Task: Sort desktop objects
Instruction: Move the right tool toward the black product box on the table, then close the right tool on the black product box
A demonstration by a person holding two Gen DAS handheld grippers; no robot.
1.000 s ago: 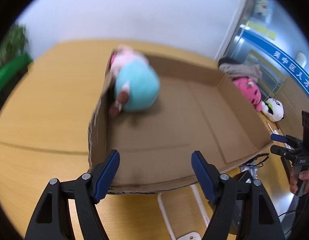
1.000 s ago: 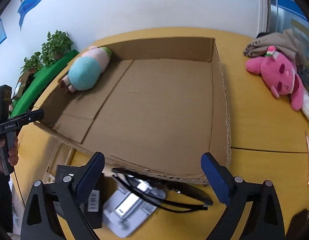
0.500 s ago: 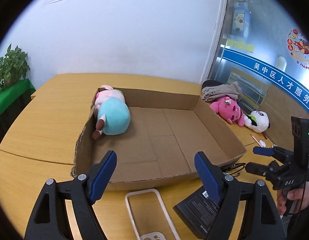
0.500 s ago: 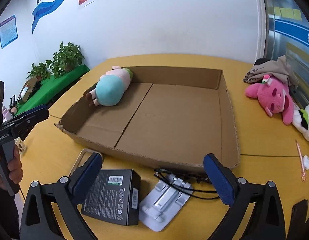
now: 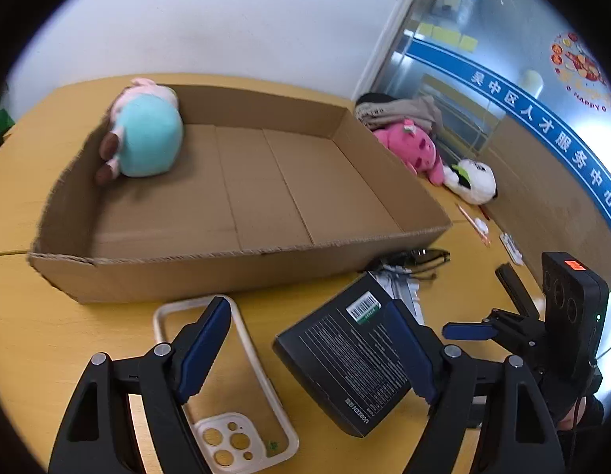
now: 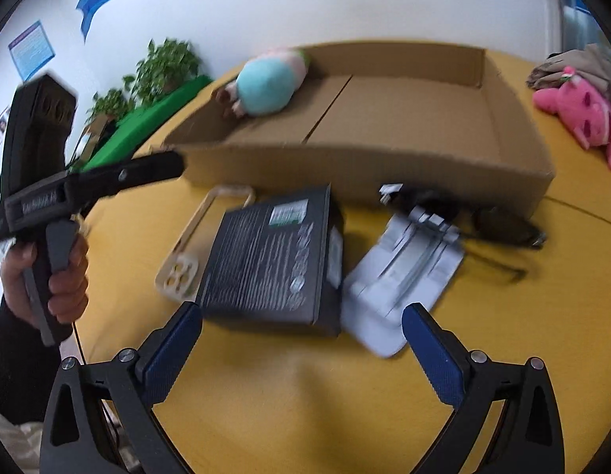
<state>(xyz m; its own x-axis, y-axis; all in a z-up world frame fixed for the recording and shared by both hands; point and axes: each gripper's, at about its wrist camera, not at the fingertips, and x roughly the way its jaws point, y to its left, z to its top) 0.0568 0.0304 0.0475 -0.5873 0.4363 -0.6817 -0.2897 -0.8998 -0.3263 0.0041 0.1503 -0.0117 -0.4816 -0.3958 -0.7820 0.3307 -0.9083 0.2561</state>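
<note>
Left tool [image 5: 311, 349] gaping over phone case [image 5: 226, 379], box [image 5: 346, 359] edge beside

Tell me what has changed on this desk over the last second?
Both tools drew back from the cardboard box toward the near items: the left hand-held gripper now hangs over the phone case and black box, the right hand-held gripper before them. Nothing was grasped. The blue plush stayed in the box.

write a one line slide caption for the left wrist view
Open left gripper above a phone case and black box, before a cardboard tray holding one plush toy.
</note>
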